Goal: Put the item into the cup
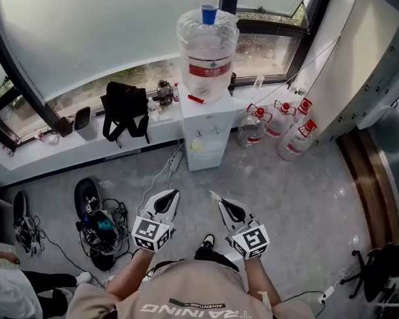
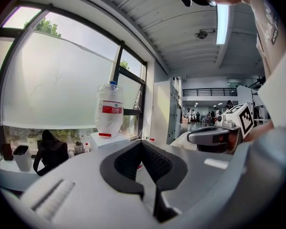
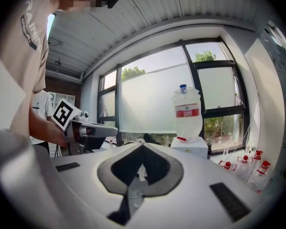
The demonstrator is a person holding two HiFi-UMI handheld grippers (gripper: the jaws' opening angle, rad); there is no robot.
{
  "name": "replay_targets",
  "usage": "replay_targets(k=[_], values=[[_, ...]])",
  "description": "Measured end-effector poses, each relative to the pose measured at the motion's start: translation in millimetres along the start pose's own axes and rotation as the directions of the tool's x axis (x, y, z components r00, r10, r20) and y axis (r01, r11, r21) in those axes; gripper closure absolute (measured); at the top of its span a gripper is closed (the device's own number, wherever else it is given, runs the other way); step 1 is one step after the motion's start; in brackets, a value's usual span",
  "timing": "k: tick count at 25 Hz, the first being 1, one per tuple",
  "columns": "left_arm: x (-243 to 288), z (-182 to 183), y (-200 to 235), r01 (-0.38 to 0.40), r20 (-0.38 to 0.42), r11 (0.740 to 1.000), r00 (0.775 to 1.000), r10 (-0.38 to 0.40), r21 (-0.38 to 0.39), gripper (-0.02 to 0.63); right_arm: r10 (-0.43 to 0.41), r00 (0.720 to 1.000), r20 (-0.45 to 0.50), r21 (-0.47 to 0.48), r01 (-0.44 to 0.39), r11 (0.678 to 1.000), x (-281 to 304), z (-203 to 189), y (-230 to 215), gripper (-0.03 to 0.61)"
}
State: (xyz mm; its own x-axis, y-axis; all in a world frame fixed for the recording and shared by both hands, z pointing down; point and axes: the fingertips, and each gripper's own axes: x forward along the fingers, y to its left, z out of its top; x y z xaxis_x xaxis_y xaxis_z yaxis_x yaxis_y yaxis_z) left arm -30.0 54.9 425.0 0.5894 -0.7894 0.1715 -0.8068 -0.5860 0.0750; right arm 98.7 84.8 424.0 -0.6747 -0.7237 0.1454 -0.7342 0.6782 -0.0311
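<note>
Nothing's really started yet imo. Left claw (image 1: 173, 195) and right claw (image 1: 216, 197) sit low centre in the head view, both pressed together with nothing in them, aimed at the water jug (image 1: 207, 55) on the white dispenser (image 1: 203, 135) up top. No item in sight anywhere. The only cup-ish thing is the blue bit (image 1: 209, 13) capping the jug. Next move, I'd guess, is finding the item first.

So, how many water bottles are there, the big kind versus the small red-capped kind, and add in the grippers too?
Large water bottle on the dispenser: 1
Small red-capped bottles on the floor: 4
Grippers, left gripper and right gripper: 2
Total: 7
</note>
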Motion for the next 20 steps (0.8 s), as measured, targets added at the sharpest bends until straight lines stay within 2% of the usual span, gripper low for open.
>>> replay_targets(k=[5,9,13,20], values=[[49.3,18.0,9.5,-0.049,0.004,0.999,0.999,0.049,0.001,0.606,0.061,0.998,-0.004,-0.002,-0.061,0.998,23.0,5.5,-51.6,0.566],[76.5,19.1,11.5,-0.078,-0.003,0.997,0.997,0.078,-0.009,0.606,0.092,0.996,-0.004,0.012,-0.092,0.996,39.1,4.7,-83.1,0.566],[90.2,10.5,23.8,-0.113,-0.033,0.993,0.993,0.113,-0.018,0.606,0.103,0.995,-0.004,0.041,-0.102,0.994,55.0,1.5,-103.7,0.566],[118.7,17.2,58.6,-0.134,-0.024,0.991,0.991,0.134,-0.012,0.606,0.089,0.996,-0.029,0.026,-0.088,0.996,93.0,-1.5,-129.5,0.566]])
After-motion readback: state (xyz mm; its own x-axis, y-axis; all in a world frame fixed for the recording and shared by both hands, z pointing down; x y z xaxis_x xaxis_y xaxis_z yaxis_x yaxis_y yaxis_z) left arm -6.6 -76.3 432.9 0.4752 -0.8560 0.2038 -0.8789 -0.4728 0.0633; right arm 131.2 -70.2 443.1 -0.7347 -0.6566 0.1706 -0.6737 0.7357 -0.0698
